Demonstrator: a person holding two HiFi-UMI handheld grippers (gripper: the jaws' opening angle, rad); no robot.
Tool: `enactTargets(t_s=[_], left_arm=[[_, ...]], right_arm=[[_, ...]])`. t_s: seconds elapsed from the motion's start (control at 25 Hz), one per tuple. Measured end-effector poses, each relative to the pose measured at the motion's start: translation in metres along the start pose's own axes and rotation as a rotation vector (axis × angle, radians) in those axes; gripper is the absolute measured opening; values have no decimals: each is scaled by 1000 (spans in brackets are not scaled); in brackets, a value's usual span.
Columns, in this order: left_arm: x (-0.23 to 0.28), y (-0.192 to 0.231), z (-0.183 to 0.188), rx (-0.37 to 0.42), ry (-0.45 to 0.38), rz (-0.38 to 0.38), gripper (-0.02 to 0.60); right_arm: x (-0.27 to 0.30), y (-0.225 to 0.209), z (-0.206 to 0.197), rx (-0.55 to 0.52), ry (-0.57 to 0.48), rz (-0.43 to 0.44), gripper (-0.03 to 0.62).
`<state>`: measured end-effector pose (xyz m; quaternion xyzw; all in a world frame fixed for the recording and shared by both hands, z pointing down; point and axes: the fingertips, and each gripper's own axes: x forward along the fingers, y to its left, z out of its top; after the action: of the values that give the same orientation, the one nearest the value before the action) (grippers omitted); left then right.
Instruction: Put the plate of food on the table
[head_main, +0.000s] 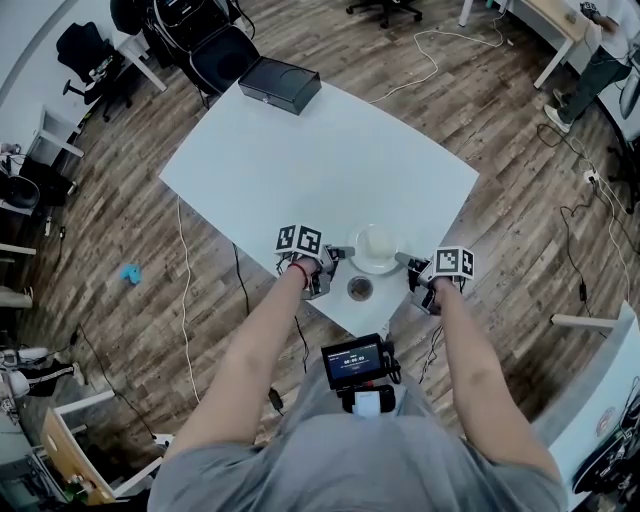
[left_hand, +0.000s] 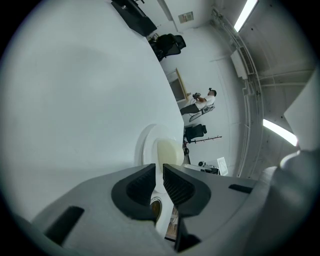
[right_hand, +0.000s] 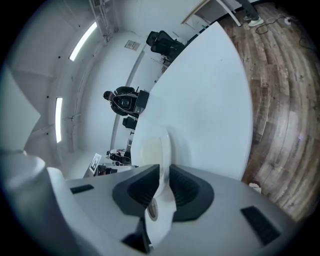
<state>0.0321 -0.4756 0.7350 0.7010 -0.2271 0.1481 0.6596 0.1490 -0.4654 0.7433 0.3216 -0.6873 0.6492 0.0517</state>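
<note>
Lower centre of the head view: a round white plate (head_main: 377, 268) of pale food (head_main: 377, 243) (on or just above the white rectangular table (head_main: 300, 150), unclear which). The left gripper (head_main: 344, 252) and the right gripper (head_main: 401, 260) each clamp its rim.

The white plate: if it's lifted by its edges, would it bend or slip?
Probably stiff: the plate shows a flat rim where the right hand-held gripper clamps it. Its smooth rim looks slippery. The pale food could slide if tilted.

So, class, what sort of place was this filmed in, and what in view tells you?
Most likely an office or lab workroom: black swivel chairs stand by the white table, loose cables trail over the wooden floor, and more desks line the edges.
</note>
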Motion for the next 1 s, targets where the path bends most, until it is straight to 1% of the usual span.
enactTargets(t_s=[0.12, 0.28, 0.44, 0.52, 0.64, 0.72, 0.88, 1.0], left_arm=[[1, 0, -5, -3, 8, -2, 32], [-1, 0, -10, -6, 12, -10, 32], [-3, -3, -9, -8, 5, -27, 32], [-3, -4, -9, -7, 2, -31, 31], [-5, -3, -9, -1, -5, -24, 31], [-5, -2, -9, 2, -11, -18, 31], [-6, -8, -11, 15, -13, -17, 32], [-7, -14, -11, 21, -18, -25, 32]], right_arm=[[0, -1, 0, -25, 13, -31, 48], [-2, -2, -1, -87, 42, -80, 49], [-3, 1, 2, -132, 47, -101, 52], [-2, 3, 3, -149, 53, -107, 69], [-3, 2, 2, -156, 53, -134, 119], [-5, 0, 4, -156, 44, -149, 120], [-10, 8, 7, -158, 24, -146, 120], [-12, 12, 5, -180, 32, -156, 120]])
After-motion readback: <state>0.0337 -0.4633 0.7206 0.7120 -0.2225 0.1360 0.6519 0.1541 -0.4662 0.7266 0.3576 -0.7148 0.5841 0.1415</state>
